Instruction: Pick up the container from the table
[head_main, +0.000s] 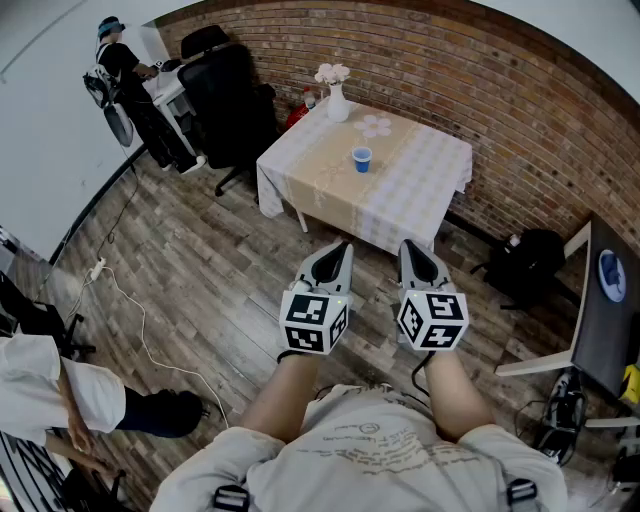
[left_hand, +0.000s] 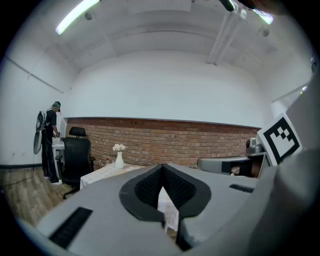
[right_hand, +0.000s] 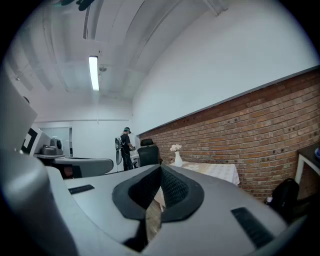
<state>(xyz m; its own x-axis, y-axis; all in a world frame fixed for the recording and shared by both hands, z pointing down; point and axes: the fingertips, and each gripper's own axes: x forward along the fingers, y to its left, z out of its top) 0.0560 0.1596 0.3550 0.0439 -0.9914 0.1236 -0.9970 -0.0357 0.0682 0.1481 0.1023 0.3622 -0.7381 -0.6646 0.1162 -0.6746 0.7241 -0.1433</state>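
Note:
A small blue cup (head_main: 362, 158), the container, stands near the middle of a table (head_main: 430, 175) covered with a pale checked cloth. A white vase of flowers (head_main: 337, 100) stands at the table's far corner. My left gripper (head_main: 345, 246) and right gripper (head_main: 408, 245) are held side by side above the wooden floor, short of the table's near edge and pointing towards it. Both are shut with nothing between the jaws. In the left gripper view the shut jaws (left_hand: 162, 167) hide the cup; the vase (left_hand: 119, 159) shows. The right gripper view shows its shut jaws (right_hand: 161, 169) and the vase (right_hand: 177, 158).
A black office chair (head_main: 225, 95) stands left of the table, and a person (head_main: 125, 75) stands at a desk beyond it. A brick wall (head_main: 520, 110) runs behind the table. A black backpack (head_main: 525, 262) and a desk (head_main: 605, 300) are at the right. A white cable (head_main: 130, 310) lies on the floor.

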